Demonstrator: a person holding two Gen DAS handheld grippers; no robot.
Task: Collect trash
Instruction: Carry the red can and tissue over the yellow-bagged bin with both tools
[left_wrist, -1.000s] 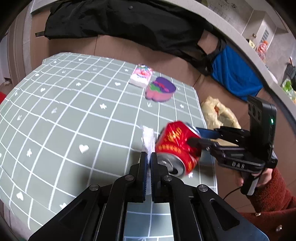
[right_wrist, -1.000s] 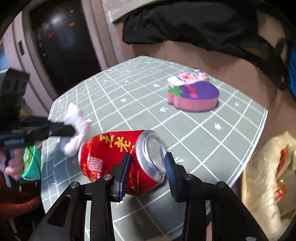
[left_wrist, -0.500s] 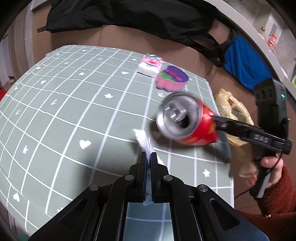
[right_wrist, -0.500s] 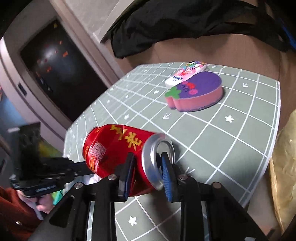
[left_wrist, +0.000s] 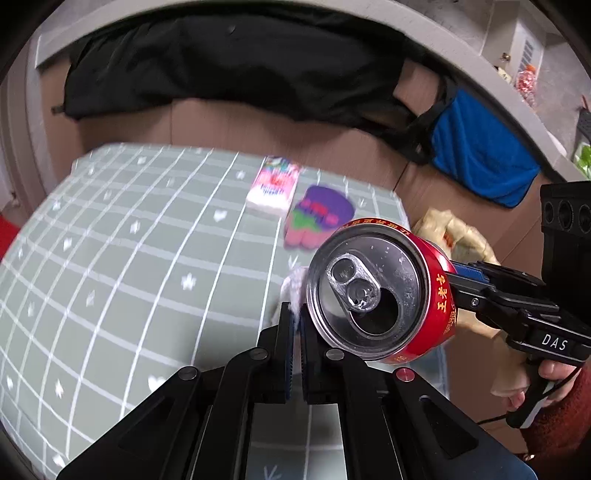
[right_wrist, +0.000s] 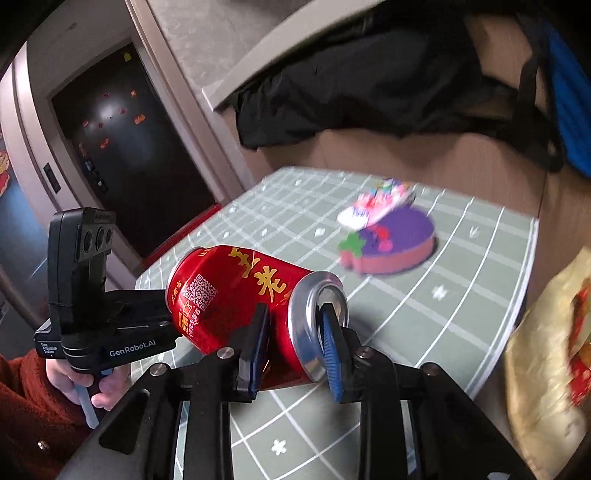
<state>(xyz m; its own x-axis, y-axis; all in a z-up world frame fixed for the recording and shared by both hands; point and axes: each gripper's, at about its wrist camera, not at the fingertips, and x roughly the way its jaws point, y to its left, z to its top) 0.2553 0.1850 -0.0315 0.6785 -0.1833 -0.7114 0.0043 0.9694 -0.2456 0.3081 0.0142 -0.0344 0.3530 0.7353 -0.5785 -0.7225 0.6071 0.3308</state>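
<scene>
My right gripper is shut on a red drink can, gripping its open top end, and holds it on its side in the air above the table. In the left wrist view the can fills the centre, its opened lid facing the camera. My left gripper is shut on a small white crumpled tissue, mostly hidden behind the can. The two grippers are close together near the table's right edge.
The green grid-patterned table carries a pink tissue pack and a purple sponge at the far side. A yellowish plastic bag lies off the table's right edge. Black clothing and a blue bag hang behind.
The right gripper has lifted the can higher and swung it in front of the left gripper. The left gripper has risen with the tissue and shifted toward the table's right edge.
</scene>
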